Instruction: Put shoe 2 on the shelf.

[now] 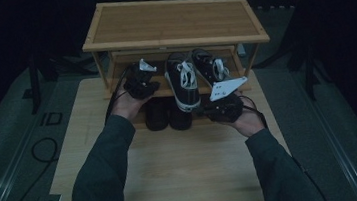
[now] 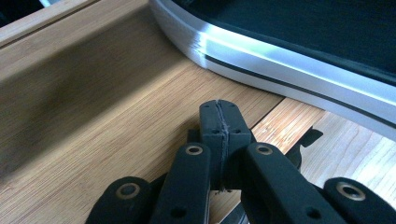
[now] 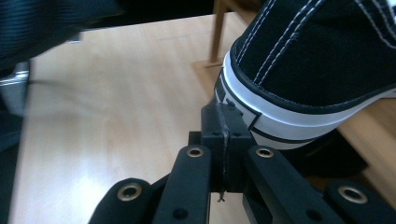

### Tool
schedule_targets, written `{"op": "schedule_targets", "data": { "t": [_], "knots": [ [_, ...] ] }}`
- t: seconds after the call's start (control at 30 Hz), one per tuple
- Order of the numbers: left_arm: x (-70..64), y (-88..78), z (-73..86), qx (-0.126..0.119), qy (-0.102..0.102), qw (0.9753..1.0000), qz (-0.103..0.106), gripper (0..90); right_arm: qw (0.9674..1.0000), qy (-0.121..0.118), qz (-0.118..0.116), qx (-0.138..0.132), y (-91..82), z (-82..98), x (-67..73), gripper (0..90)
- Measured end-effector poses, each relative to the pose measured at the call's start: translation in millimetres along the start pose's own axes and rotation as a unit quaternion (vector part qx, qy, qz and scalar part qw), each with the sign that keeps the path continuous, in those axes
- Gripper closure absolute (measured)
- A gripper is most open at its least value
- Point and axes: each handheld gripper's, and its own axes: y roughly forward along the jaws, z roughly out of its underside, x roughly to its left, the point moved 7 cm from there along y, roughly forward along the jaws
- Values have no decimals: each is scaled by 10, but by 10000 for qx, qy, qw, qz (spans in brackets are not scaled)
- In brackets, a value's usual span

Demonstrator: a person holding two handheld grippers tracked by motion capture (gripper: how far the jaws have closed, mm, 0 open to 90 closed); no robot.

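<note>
A black sneaker with a white sole and white laces [image 1: 184, 86] lies on the lower shelf of a bamboo shoe rack [image 1: 173, 23], its long axis running front to back, so that one end hangs past the shelf's front edge toward the person and the other end points into the rack. A second sneaker of the same kind [image 1: 209, 67] sits just to its right, angled and farther in, and two dark shoes [image 1: 168, 114] stand on the table [image 1: 184, 170] below the shelf's front. The right gripper [image 1: 217, 107] is the nearer one to the overhanging end: in the right gripper view its fingers [image 3: 223, 122] are pressed together with nothing between them, their tips right up against the white rubber edge of the sneaker, which lies just ahead and to the upper right of them. The left gripper [image 1: 140, 79] rests at the sneaker's left flank over the shelf; its fingers [image 2: 219, 122] are likewise fully closed on nothing, and the white sole runs across just beyond them. Judging from this, the sneaker is being nudged into place rather than gripped, and a push along its length from the right gripper would slide it deeper onto the shelf, with the left gripper keeping it from swinging sideways.
</note>
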Motion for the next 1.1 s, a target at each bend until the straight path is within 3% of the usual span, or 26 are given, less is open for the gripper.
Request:
{"op": "schedule_targets", "data": {
  "t": [0.1, 0.27, 0.43, 0.67, 1.1],
  "knots": [
    [4, 0, 1, -2, -11, 10000, 18, 900, 9999, 31, -151, -51, 52, -35, -5, 900],
    [0, 0, -1, 1, 3, 10000, -13, 900, 9998, -15, -159, -87, 78, -91, -5, 900],
    [-2, 1, -2, 4, -14, 10000, -16, 900, 9998, -217, -9, 42, 118, -114, 11, 900],
    [-3, 0, 2, -15, 1, 10000, -30, 900, 9993, -343, -2, 115, 158, -163, 13, 900],
    [-5, 0, 4, -37, -55, 10000, -43, 900, 9993, -372, 11, 43, 165, -204, -17, 900]
  ]
}}
